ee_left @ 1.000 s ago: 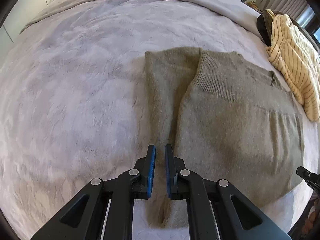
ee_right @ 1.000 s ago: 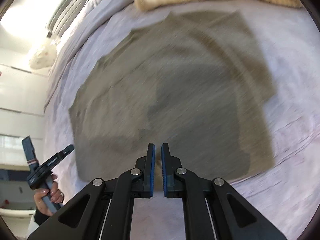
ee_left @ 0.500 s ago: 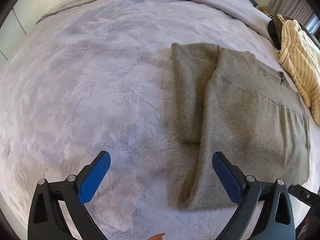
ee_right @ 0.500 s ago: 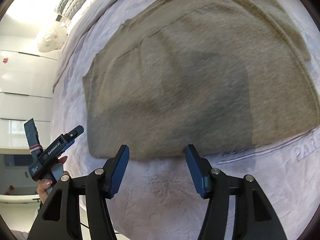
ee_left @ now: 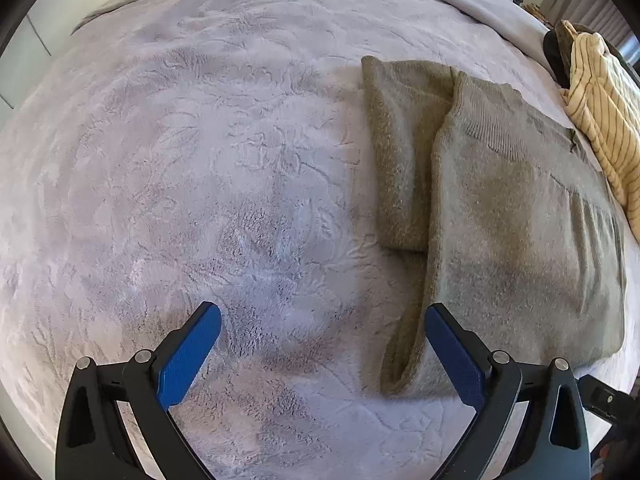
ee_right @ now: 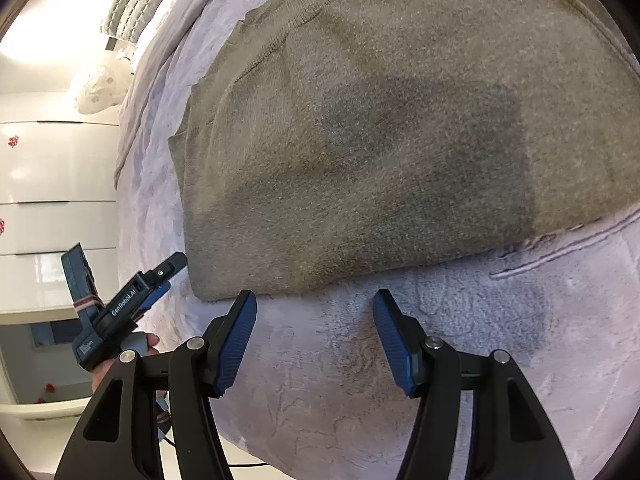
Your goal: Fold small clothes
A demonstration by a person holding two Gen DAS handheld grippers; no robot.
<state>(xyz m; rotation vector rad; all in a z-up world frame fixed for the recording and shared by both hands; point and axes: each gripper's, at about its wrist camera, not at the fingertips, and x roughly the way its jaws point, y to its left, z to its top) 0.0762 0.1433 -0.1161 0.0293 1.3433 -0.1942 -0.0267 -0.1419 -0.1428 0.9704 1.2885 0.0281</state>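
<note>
Looking across the scene, we see a pale grey plush bedspread (ee_left: 200,168) filling most of the left wrist view, with no container on it that we can make out. On it lies the olive-green knitted sweater (ee_left: 520,240), spread flat toward the right side of that view. Its long axis runs from near us away toward the far edge of the bed, and the ribbed band sits at the far end. One sleeve (ee_left: 400,152) is folded alongside the body on its left, lying parallel to that same axis, while a narrow folded edge trails back toward us.

In the right wrist view the sweater (ee_right: 380,140) fills the upper part of the frame, its near hem running crosswise just beyond the fingertips.

Beyond the sweater, at the far right edge of the bed, rests a cream garment with thin dark stripes (ee_left: 604,120), touching or just beside the sweater's far corner; we cannot tell which.

Our left gripper (ee_left: 322,354) hangs over bare bedspread with its jaws spread wide, holding nothing; its right finger sits just beside the sweater's trailing edge. Our right gripper (ee_right: 314,340) is likewise spread wide and empty, just short of the hem.
</note>
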